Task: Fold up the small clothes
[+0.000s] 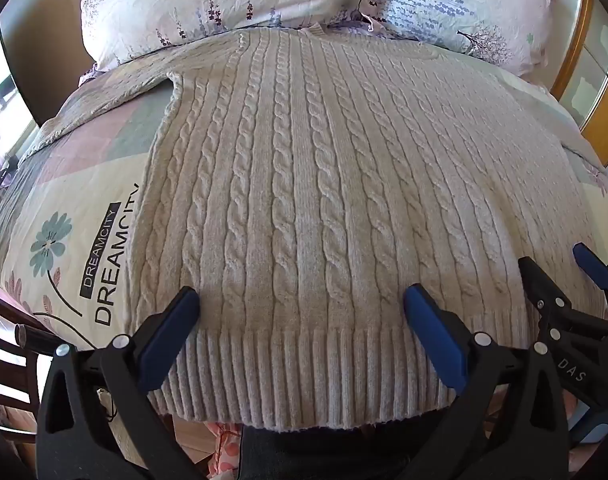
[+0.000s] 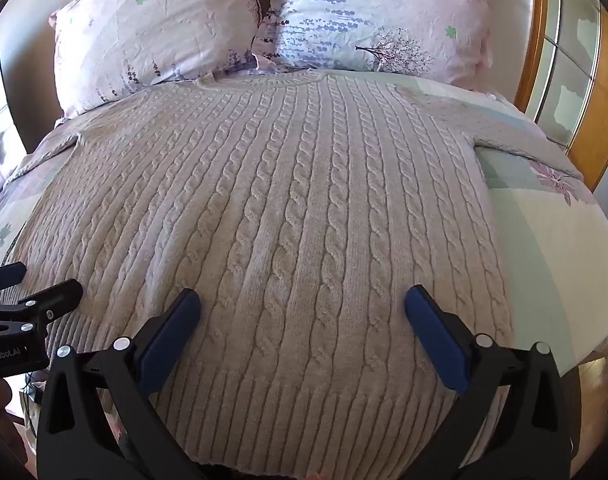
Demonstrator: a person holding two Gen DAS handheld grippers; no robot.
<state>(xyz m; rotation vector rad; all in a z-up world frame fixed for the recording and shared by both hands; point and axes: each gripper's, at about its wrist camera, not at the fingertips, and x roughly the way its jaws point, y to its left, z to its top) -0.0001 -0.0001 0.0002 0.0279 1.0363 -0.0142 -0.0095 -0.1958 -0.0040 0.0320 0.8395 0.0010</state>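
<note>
Between the spread blue pads of the left gripper (image 1: 302, 300) lies the lower body of a cream cable-knit sweater (image 1: 304, 168), and nothing is pinched: both jaws stand wide apart above the knit, released. Just below the pads the sweater's ribbed hem (image 1: 300, 376) runs across and hangs a little over the near edge of the bed. To the right of this gripper, near the sweater's right hem corner, the right gripper (image 1: 559, 264) shows from the side with one blue pad visible.

In the right wrist view the right gripper (image 2: 303, 300) is likewise released, its two blue pads set wide with cable rows of the sweater (image 2: 284, 184) between them and no cloth caught. To its left, low over the hem, the left gripper (image 2: 32, 280) enters as black arms.

Ahead of both grippers the sweater lies flat and unfolded, hem nearest, neckline (image 2: 264, 78) farthest, and sleeves reaching out to either side; the left sleeve (image 1: 116, 92) runs off toward the far left and the right sleeve (image 2: 515, 136) toward the far right. Under it is a patchwork quilt (image 1: 84, 184) in pale green, pink and cream, printed with a teal flower and the word DREAMCITY (image 1: 116, 264) left of the left gripper. Beyond the neckline two floral pillows (image 2: 156, 32) lean side by side, and a wooden frame (image 2: 599, 112) stands at the far right.
</note>
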